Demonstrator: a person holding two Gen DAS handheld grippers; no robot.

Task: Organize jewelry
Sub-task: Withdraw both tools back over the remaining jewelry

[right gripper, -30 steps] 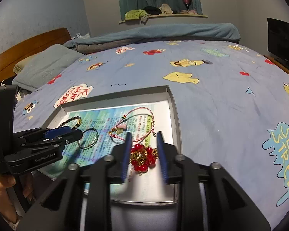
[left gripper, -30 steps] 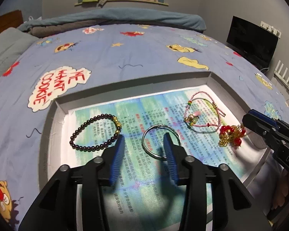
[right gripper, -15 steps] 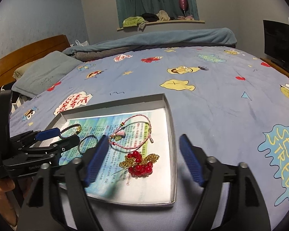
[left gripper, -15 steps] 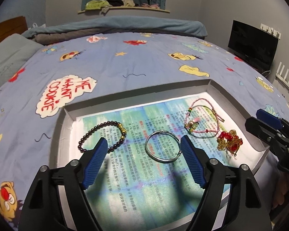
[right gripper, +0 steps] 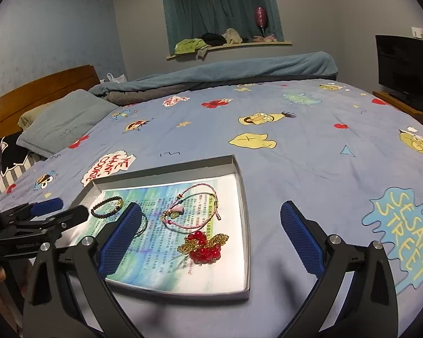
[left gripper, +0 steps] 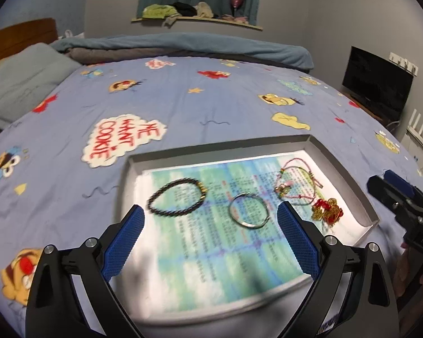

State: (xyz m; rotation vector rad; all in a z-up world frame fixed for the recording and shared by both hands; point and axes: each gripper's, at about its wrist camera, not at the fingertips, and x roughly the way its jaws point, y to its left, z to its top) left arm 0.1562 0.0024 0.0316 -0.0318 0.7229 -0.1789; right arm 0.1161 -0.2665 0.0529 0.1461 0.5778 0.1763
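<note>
Four pieces of jewelry lie in a shallow grey tray [left gripper: 344,174] on the bed [left gripper: 183,107], spread over a printed blue-green paper sheet [left gripper: 211,253] that lines the tray floor. From the left wrist view they run across the sheet: a dark beaded bracelet [left gripper: 175,196] with a few gold beads, a plain silver bangle [left gripper: 248,210] just beside it, a pink cord bracelet [left gripper: 297,181] with a small charm, and a red and gold beaded piece [left gripper: 326,210] nearest the right wall of the tray. None of them seems to touch another, though this view is blurred.

The left gripper [left gripper: 211,238] hangs above the near part of the sheet with its blue fingers [left gripper: 124,239] spread wide, having just been opening; nothing is between them, and the bangle lies beyond the fingertips. The right gripper [right gripper: 211,236] is likewise released, its fingers [right gripper: 301,239] also just opened wide, with the red and gold piece [right gripper: 204,246] lying free on the sheet between and beyond them.

The right wrist view is sharper and shows the cord bracelet [right gripper: 194,208] looped loosely, but its left finger hides most of the bangle [right gripper: 143,225]. It also shows the left gripper [right gripper: 56,211] from the side over the tray's left corner, near the beaded bracelet [right gripper: 107,207]. Only the left wrist view shows the whole bangle.
</note>
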